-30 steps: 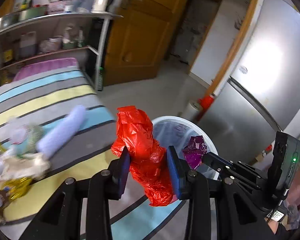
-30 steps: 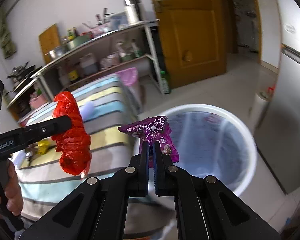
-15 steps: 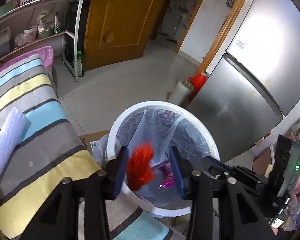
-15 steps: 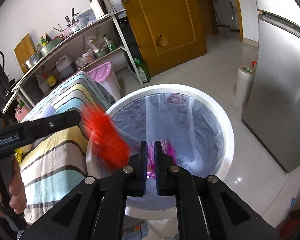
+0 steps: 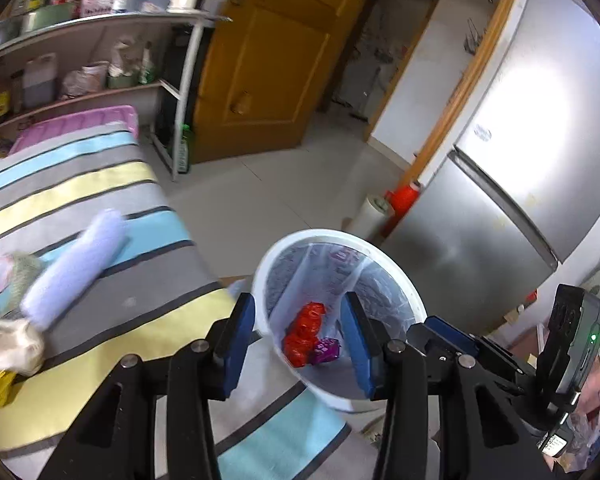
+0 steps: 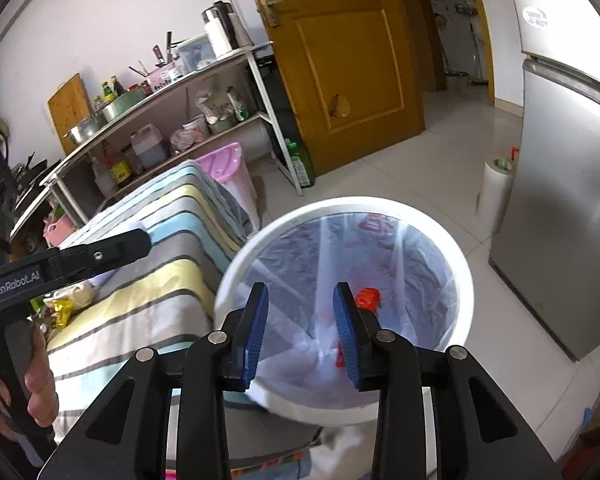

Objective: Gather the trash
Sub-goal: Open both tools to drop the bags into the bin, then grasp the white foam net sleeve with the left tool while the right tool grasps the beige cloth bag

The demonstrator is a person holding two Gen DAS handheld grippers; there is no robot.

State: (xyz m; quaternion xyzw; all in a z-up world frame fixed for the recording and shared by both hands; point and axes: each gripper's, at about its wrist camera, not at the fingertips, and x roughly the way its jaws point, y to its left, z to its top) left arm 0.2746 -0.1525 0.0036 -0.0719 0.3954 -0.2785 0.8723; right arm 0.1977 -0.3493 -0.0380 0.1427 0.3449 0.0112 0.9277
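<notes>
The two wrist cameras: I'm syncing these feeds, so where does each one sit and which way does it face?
Left wrist: on the left gripper, looking down into the white bin; open fingers and the right gripper's body show.
Right wrist: on the right gripper, over the same bin; open fingers, the left gripper and hand show.
Shared: bin, red bag, striped table.

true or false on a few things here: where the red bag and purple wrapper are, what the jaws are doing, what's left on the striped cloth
1. The red plastic bag lies inside the white bin. True.
2. The purple wrapper is clamped in the right gripper. False: it lies in the bin beside the red bag.
3. The left gripper has its jaws open and empty. True.
4. The striped cloth holds no more trash. False: a lilac roll and crumpled wrappers lie there.
</notes>
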